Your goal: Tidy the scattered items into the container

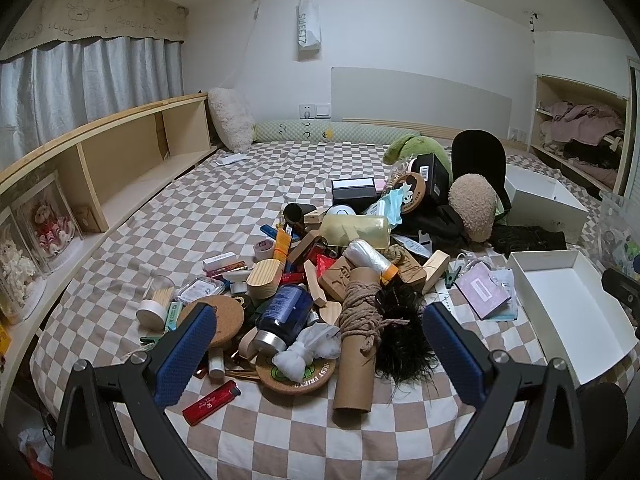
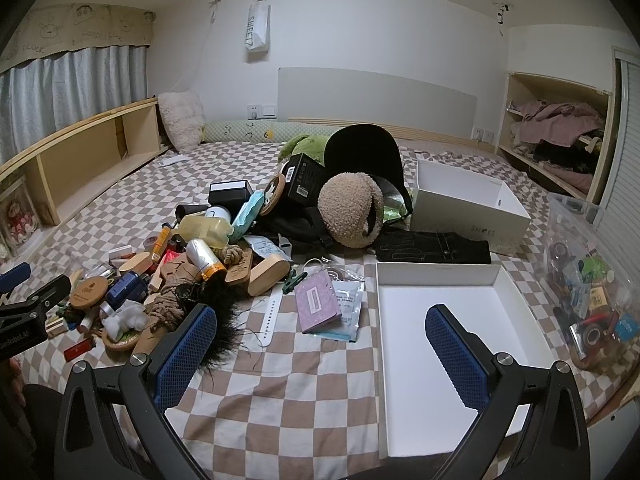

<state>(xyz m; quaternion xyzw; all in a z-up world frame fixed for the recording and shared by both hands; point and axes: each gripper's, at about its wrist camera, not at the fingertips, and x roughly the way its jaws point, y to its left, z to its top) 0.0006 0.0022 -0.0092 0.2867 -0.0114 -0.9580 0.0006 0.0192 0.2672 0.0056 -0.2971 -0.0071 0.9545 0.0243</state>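
Clutter pile (image 1: 344, 280) crowds bedspread (image 2: 280, 392) beside white tray (image 2: 516, 280).

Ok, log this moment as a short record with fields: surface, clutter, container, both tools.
surface: checkered bedspread
clutter: pile of small items, including a rope-wrapped cardboard tube, blue bottle and red lighter
container: shallow white box, nothing inside it
left tool: open, above the pile, holding nothing
right tool: open, holding nothing
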